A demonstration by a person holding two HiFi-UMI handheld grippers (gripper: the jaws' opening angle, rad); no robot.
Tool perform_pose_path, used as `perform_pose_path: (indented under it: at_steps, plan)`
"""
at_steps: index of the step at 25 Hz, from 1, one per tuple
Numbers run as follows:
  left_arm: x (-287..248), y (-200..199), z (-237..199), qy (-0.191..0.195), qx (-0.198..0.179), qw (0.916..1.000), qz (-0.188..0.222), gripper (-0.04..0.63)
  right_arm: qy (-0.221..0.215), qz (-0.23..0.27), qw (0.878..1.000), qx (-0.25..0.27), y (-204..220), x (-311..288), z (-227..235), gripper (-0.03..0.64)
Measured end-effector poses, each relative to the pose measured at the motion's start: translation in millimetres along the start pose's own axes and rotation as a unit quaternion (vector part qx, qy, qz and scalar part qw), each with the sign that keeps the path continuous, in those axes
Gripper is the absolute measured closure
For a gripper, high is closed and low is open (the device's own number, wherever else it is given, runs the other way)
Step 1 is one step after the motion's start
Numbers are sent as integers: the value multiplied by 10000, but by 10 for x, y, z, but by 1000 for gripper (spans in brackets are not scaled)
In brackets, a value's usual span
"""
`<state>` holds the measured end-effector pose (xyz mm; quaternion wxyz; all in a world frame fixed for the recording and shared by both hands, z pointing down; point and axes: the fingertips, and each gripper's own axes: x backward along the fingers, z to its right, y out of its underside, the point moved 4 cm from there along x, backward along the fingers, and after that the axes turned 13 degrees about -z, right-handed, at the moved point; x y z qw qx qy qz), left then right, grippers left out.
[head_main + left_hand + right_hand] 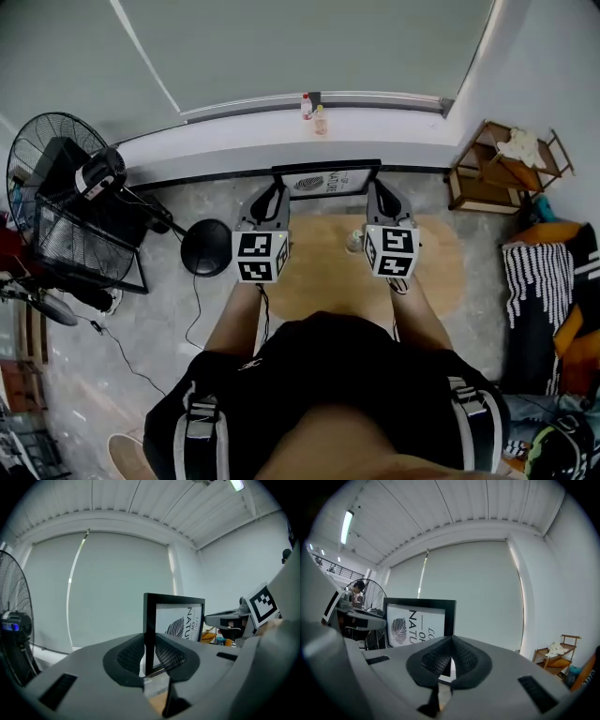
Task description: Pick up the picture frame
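The picture frame (pixel 325 181) is black-rimmed, holds a white leaf print, and stands upright over the far edge of a round wooden table (pixel 441 272). My left gripper (pixel 275 190) is at its left side. In the left gripper view the frame's (pixel 178 620) black left edge runs between the pads, and the left gripper (pixel 151 654) is shut on it. My right gripper (pixel 374 190) is at the frame's right side. In the right gripper view the right gripper (pixel 450 641) has its pads meeting at the tips in front of the frame's (pixel 417 620) right edge. No grip on it shows.
A standing fan (pixel 66 202) and a black round base (pixel 206 247) are on the floor to the left. A wooden shelf (pixel 502 164) stands at the right, with striped cloth (pixel 539 272) below it. Two bottles (pixel 313 112) sit on the window sill. A small clear bottle (pixel 354 242) is on the table.
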<state>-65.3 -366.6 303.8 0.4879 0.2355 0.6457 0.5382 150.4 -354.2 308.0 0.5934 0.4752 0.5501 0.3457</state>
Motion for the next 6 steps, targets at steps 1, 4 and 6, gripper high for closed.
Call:
perform_pose_path:
  at_steps: [1, 4, 6]
  plan:
    - [8, 3, -5, -1, 1, 10000, 7, 509, -3, 4, 10000, 1, 0, 0, -8, 603]
    - [22, 11, 8, 6, 10, 10000, 23, 509, -2, 28, 10000, 13, 1, 16, -6, 603]
    - [23, 18, 29, 18, 18, 10000, 29, 509, 4, 47, 10000, 25, 2, 33, 8, 603]
